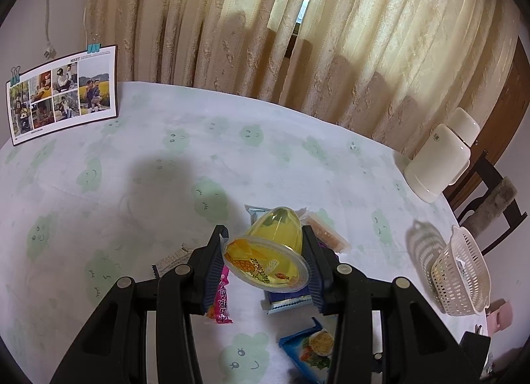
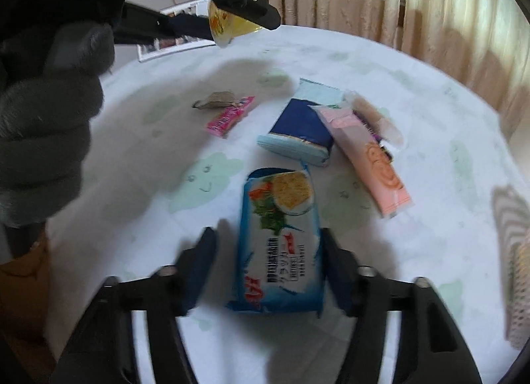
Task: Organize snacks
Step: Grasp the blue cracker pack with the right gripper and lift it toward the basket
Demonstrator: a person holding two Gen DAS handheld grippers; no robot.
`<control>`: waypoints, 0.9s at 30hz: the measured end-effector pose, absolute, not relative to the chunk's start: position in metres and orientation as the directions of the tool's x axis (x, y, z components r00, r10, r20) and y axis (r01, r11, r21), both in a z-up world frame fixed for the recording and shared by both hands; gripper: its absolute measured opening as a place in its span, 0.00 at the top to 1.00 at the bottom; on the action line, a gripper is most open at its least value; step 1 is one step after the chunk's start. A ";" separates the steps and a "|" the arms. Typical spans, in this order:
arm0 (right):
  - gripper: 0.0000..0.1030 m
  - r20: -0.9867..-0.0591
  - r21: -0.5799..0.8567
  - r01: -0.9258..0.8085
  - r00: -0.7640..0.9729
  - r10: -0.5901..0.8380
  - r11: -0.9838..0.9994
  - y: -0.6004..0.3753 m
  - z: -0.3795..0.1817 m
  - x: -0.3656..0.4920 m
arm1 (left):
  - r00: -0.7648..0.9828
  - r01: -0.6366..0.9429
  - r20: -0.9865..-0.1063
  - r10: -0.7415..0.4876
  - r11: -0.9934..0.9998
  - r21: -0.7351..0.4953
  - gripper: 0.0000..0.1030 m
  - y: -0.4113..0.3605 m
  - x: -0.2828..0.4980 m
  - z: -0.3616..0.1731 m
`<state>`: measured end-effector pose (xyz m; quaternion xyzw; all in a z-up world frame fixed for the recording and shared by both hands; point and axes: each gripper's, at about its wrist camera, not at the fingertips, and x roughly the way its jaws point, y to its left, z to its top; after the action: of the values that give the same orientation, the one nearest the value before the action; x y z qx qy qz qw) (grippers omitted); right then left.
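Observation:
My left gripper (image 1: 265, 235) is shut on a yellow pineapple jelly cup (image 1: 268, 251) and holds it above the table; the cup also shows in the right wrist view (image 2: 228, 24), high at the left. My right gripper (image 2: 268, 238) is open, its fingers on either side of a blue cracker packet (image 2: 281, 241) that lies on the table, also seen in the left wrist view (image 1: 309, 346). A dark blue packet (image 2: 298, 132), a pink biscuit packet (image 2: 364, 159) and a small pink candy bar (image 2: 230, 116) lie beyond it.
A white slotted basket (image 1: 458, 274) stands at the table's right edge. A white jug (image 1: 440, 159) stands at the back right. A photo card (image 1: 63, 92) stands at the back left. Curtains hang behind the table. A gloved hand (image 2: 46, 125) holds the left gripper.

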<state>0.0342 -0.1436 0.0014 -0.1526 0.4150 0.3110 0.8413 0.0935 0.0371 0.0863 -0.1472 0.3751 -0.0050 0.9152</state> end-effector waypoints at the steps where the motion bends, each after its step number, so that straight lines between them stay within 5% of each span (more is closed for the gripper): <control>1: 0.55 -0.792 -0.016 -0.643 0.476 0.383 0.766 -0.143 0.002 0.033 | 0.719 -0.101 -0.684 -0.119 0.957 -0.273 0.61 0.037 0.093 0.087; 14: 0.60 -0.687 0.093 -0.563 0.560 0.462 0.821 -0.179 0.031 0.032 | 0.725 -0.075 -0.677 -0.125 0.963 -0.258 0.61 0.026 0.092 0.088; 27: 0.60 -0.565 0.155 -0.355 0.734 0.378 0.922 -0.259 0.074 0.047 | 0.723 -0.036 -0.678 -0.134 0.972 -0.231 0.61 0.008 0.089 0.086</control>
<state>0.0474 -0.2590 0.0739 0.0183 0.3073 0.1969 0.9308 0.0888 0.0084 0.0857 -0.1144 0.3714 -0.0268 0.9210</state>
